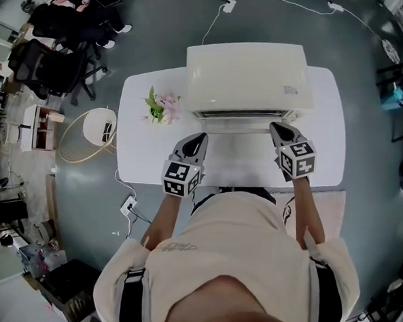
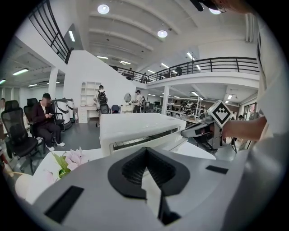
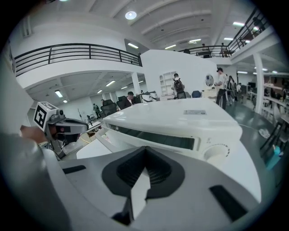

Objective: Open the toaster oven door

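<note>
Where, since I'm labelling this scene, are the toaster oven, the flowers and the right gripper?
toaster oven [image 1: 247, 75], head view, on its white top.
flowers [image 1: 168, 105], head view, on the pink blossoms.
right gripper [image 1: 279, 127], head view, between its fingertips.

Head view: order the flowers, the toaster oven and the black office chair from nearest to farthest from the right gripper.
1. Toaster oven, just ahead of the right gripper.
2. Flowers, on the far side of it, to the left.
3. Black office chair, at the far upper left.
</note>
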The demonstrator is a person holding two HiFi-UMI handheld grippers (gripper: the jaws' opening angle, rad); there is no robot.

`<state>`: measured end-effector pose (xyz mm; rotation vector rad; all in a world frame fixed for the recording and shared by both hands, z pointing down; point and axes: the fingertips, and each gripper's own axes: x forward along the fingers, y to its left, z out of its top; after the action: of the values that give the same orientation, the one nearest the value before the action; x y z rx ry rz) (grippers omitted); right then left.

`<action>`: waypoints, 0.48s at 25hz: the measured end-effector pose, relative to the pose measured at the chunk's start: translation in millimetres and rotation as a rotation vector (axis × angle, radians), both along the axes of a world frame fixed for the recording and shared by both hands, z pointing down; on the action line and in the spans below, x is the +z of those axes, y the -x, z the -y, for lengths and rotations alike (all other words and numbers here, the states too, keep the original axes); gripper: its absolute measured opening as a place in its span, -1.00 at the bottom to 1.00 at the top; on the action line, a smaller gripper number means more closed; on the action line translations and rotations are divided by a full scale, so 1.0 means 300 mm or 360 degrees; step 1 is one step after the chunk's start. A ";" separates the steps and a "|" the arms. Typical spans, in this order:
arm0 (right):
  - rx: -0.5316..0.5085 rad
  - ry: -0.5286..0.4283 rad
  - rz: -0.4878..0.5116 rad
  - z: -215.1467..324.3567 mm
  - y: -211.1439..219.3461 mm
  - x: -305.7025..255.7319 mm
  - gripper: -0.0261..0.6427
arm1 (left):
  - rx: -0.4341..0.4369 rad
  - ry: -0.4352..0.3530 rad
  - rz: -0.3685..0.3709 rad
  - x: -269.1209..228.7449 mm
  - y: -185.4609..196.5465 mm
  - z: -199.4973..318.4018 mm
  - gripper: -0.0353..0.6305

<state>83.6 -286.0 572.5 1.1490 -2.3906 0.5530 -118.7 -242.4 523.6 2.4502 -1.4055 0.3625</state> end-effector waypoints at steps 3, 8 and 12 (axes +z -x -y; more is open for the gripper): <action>0.0013 0.0035 -0.0007 -0.040 -0.003 0.015 -0.91 | 0.0019 0.0016 -0.0001 0.015 0.003 -0.015 -0.84; 0.0031 0.0099 -0.0020 -0.107 -0.011 0.051 -0.91 | 0.0068 0.0006 -0.0018 0.001 -0.008 -0.034 -0.84; 0.0059 0.0169 -0.0025 -0.167 -0.014 0.094 -0.91 | 0.0100 0.0004 -0.0034 0.001 -0.008 -0.047 -0.84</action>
<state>87.8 -236.0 600.7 1.1492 -2.3014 0.6725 -116.4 -228.2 524.0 2.4933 -1.3208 0.3509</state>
